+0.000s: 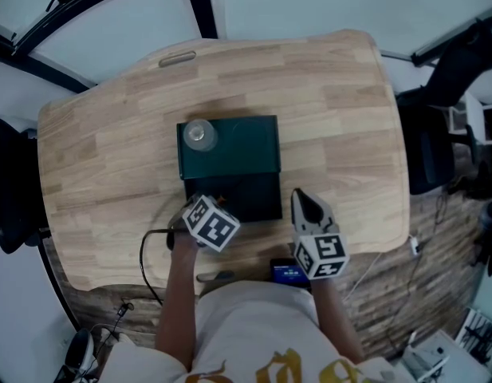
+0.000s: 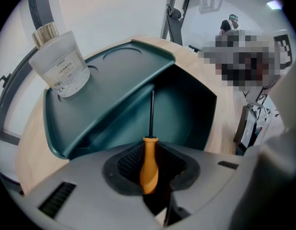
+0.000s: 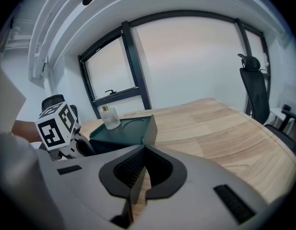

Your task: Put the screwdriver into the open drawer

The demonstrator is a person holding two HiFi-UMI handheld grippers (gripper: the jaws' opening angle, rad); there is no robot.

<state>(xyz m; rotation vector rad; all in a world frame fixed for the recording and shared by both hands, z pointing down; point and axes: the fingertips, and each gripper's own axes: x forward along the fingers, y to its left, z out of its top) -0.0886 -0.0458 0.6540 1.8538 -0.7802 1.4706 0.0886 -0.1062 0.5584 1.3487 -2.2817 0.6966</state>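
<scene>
My left gripper (image 2: 148, 169) is shut on the screwdriver (image 2: 148, 163), gripping its orange handle; the thin dark shaft points forward over the open drawer (image 2: 186, 114) of the dark green box (image 1: 228, 148). In the head view the left gripper (image 1: 215, 206) hovers at the drawer's (image 1: 246, 198) near left corner. My right gripper (image 1: 305, 203) stands shut and empty just right of the drawer, above the wooden table (image 1: 341, 134). In the right gripper view the right gripper (image 3: 138, 186) looks past the box (image 3: 124, 131).
A clear glass bottle (image 1: 199, 135) stands on the box's top at its left back corner, seen too as the bottle (image 2: 59, 63). A blue item (image 1: 287, 274) and a black cable (image 1: 150, 254) lie near the table's front edge. Office chairs (image 1: 429, 142) flank the table.
</scene>
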